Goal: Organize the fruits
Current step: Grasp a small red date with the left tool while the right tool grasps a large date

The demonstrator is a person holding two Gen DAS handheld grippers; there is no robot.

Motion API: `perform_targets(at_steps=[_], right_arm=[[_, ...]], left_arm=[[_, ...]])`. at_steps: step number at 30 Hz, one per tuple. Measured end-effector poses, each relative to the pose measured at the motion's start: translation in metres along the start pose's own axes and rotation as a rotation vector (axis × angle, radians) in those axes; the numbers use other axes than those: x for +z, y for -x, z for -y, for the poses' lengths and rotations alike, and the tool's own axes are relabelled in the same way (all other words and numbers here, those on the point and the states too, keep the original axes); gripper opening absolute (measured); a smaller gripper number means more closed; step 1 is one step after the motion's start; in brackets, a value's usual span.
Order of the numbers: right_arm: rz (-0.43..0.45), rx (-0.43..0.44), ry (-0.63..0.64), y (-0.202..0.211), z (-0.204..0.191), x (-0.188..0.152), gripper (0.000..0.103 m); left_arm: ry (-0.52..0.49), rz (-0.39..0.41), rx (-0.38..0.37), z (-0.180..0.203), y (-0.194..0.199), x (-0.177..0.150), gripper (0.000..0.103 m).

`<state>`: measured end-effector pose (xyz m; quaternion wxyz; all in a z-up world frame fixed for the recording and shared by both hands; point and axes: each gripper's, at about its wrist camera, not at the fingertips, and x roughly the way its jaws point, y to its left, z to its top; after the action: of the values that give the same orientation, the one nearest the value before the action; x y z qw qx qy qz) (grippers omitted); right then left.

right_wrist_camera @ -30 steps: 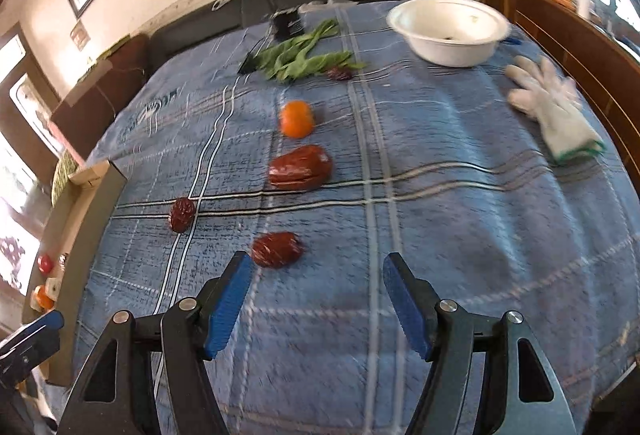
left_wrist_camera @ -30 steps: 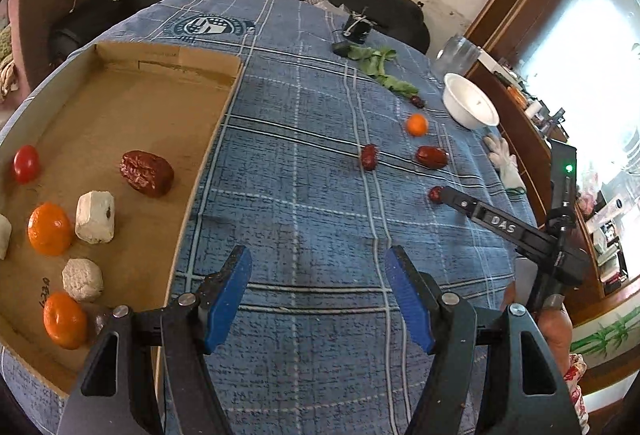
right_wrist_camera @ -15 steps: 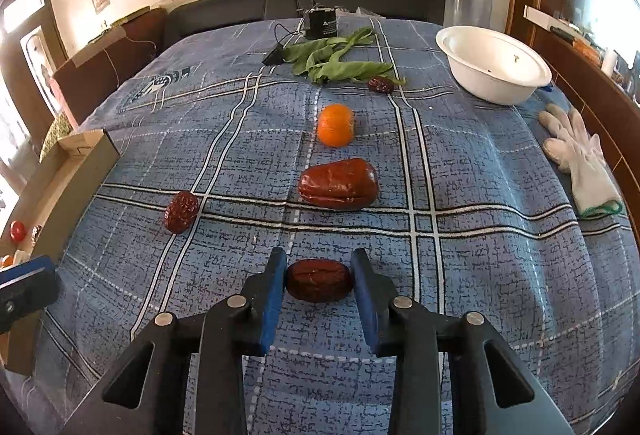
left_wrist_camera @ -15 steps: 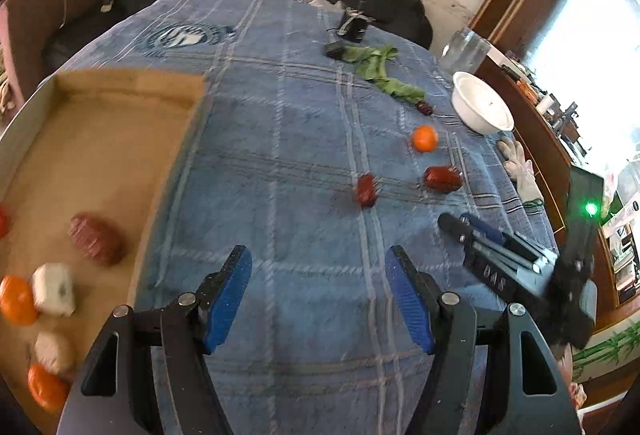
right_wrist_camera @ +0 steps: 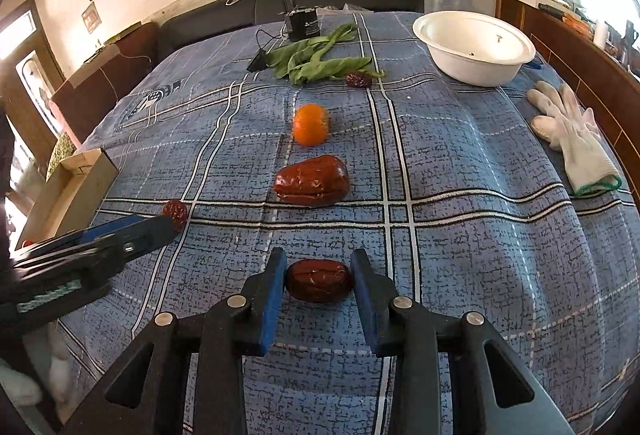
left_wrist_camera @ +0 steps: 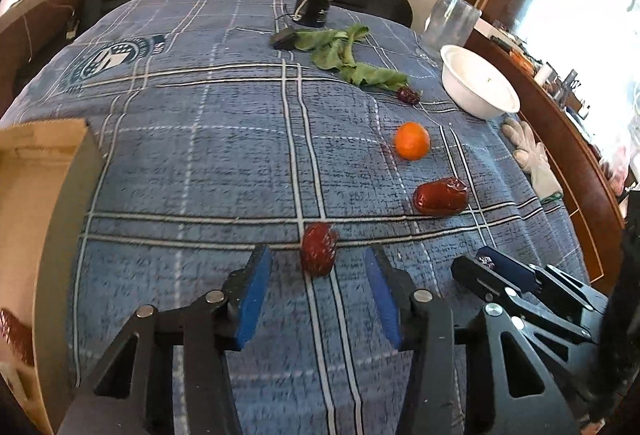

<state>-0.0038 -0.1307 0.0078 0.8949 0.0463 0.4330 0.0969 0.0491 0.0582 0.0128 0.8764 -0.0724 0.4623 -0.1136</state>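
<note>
While the right gripper (right_wrist_camera: 318, 285) pinches a wrinkled dark red date (right_wrist_camera: 319, 281) on the blue checked tablecloth (right_wrist_camera: 460, 235), the left gripper (left_wrist_camera: 316, 277) stands spread around a smaller shrivelled red date (left_wrist_camera: 318, 248), so I judge both must next grip firmly, lift, and go to the brown cardboard box (left_wrist_camera: 60, 191).

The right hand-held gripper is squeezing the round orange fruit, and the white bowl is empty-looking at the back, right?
Not quite. In the right wrist view, the right hand-held gripper is closed on a red date, not the orange fruit, which sits free farther back. The white bowl part is right.
</note>
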Motion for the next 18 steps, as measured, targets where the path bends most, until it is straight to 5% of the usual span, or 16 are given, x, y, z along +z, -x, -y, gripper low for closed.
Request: perform_targets(at_steps=[3, 10, 18], right_arm=[[0.002, 0.001, 0.007, 0.0, -0.003, -0.001, 0.036], [0.02, 0.028, 0.013, 0.003, -0.006, -0.002, 0.036], [-0.026, 0.356, -0.122, 0.001, 0.009, -0.001, 0.036]], left_arm=[[-0.016, -0.002, 0.008, 0.003, -0.006, 0.001, 0.017], [0.019, 0.016, -0.024, -0.004, 0.012, -0.004, 0.018], [0.127, 0.096, -0.058, -0.04, 0.08, -0.023, 0.018]])
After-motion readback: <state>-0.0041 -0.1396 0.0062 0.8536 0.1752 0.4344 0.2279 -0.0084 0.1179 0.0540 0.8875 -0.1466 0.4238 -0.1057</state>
